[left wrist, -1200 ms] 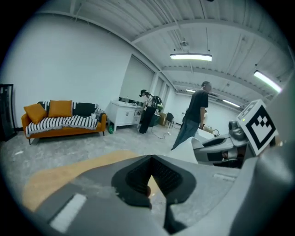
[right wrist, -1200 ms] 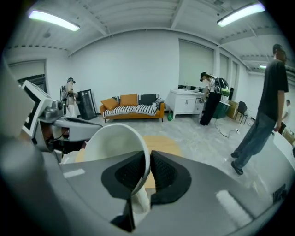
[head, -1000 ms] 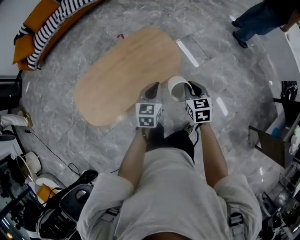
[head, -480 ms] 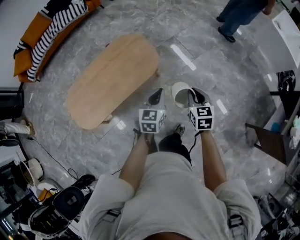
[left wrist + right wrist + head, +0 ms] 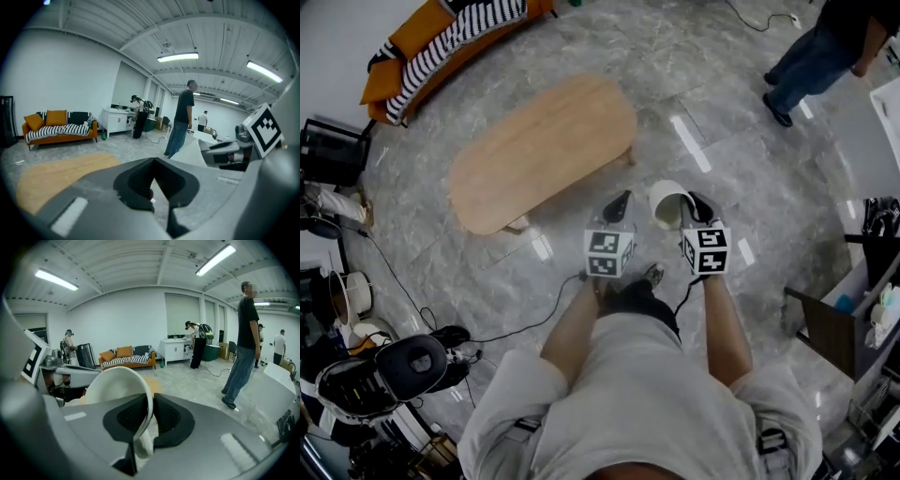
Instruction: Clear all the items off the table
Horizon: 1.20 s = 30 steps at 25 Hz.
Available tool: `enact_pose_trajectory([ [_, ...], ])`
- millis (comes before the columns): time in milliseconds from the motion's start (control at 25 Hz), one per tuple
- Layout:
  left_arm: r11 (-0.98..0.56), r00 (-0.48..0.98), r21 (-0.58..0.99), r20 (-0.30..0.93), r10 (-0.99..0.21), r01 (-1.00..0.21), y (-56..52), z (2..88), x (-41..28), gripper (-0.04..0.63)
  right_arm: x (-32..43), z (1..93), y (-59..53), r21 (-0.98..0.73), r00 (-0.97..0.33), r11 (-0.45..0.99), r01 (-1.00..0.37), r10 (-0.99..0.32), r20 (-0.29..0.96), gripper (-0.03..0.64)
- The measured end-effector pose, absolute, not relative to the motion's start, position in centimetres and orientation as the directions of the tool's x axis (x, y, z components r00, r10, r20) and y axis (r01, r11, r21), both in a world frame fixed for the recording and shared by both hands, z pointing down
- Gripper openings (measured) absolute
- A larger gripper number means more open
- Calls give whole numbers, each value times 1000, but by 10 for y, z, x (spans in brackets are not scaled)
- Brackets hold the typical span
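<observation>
Right hand-held gripper (image 5: 150,418): jaws a narrow way apart, pinching the rim of a round white bowl (image 5: 117,385), one pad inside the wall and one outside.
Bowl: tipped on its edge, held in the air over the grey marble floor (image 5: 750,141), apart from the counter.
Left hand-held gripper (image 5: 157,187): jaws closed together with nothing between them, just beside the right one.
Oval light-wood counter (image 5: 544,150): stands ahead and to the left of both grippers.
Orange sofa with a striped throw (image 5: 441,33): beyond the counter.
</observation>
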<state>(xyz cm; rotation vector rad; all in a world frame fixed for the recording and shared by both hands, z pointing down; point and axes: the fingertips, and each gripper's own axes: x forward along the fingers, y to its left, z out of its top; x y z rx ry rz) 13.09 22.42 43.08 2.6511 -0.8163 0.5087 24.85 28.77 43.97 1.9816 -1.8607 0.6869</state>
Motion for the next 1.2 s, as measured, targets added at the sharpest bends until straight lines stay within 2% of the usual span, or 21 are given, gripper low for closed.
enact_pose_trajectory([
  [560, -681, 686, 160, 353, -636, -714, 189, 395, 35, 20, 154, 402, 234, -61, -116, 99, -993, -881, 458, 48],
  [1200, -583, 605, 171, 307, -735, -794, 158, 387, -30, 20, 92, 388, 195, -1, -202, 223, -975, -880, 430, 49],
])
